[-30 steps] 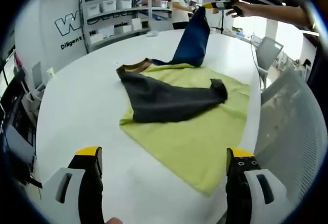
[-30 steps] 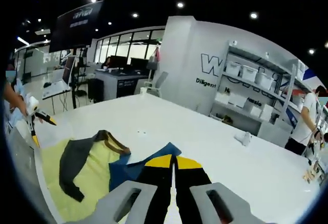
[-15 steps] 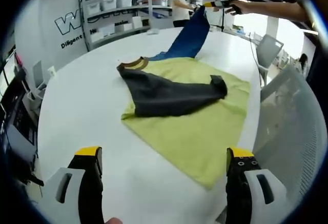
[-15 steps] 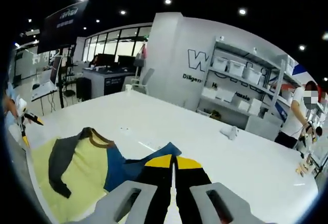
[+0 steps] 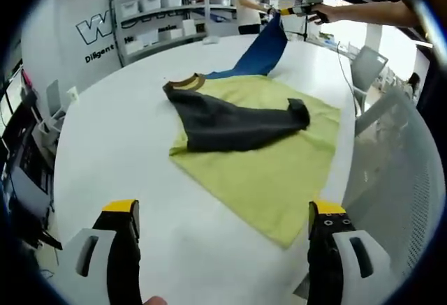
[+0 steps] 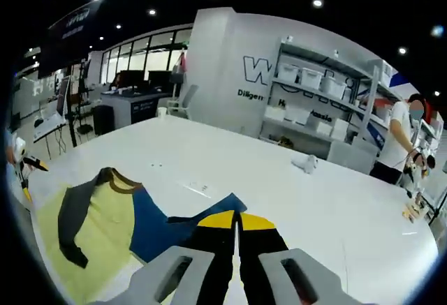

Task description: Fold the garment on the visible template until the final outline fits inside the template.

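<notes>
Blue garment (image 6: pixel 164 225) edge is clamped in the right hand-held gripper (image 6: pixel 237 229); the left hand-held gripper (image 5: pixel 223 221) gapes wide, holding nothing.

the right gripper (image 6: pixel 237 222) has its jaws pressed together over the blue fabric of the garment (image 6: pixel 157 225), hiding the pinched edge. the yellow-green template (image 5: pixel 279 172) is partly covered by the dark sleeve (image 5: pixel 230 123). lettering on the far wall (image 5: pixel 98 29) is cut off by the shelving (image 5: pixel 160 12), too partial to read.
</notes>
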A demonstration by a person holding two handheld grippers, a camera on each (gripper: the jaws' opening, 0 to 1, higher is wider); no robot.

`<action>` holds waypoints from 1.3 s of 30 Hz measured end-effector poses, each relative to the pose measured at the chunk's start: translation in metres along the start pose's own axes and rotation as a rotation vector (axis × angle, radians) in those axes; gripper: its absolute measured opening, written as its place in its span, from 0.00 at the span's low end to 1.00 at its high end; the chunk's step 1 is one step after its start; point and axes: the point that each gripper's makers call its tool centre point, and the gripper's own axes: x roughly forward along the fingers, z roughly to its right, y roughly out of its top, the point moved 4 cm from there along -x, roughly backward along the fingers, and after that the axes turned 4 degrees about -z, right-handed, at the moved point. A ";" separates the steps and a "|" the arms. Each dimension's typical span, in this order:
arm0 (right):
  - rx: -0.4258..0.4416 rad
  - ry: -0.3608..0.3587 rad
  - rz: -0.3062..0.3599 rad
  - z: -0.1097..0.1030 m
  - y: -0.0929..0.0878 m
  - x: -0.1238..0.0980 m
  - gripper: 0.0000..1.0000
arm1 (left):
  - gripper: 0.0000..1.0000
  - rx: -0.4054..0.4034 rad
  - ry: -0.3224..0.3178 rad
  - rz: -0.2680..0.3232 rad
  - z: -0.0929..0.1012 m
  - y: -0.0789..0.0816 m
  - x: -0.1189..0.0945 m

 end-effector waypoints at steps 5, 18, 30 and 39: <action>0.023 -0.008 -0.030 0.002 -0.017 0.005 0.00 | 0.96 -0.005 -0.002 -0.010 -0.001 -0.003 0.000; 0.057 -0.056 -0.105 0.012 -0.061 0.022 0.00 | 0.96 0.002 -0.008 -0.033 -0.002 -0.003 0.000; 0.102 -0.107 -0.182 0.023 -0.105 0.027 0.00 | 0.97 0.002 -0.014 -0.050 0.000 -0.003 0.000; 0.138 -0.136 -0.263 0.032 -0.140 0.032 0.00 | 0.97 -0.004 -0.015 -0.055 0.000 -0.003 0.001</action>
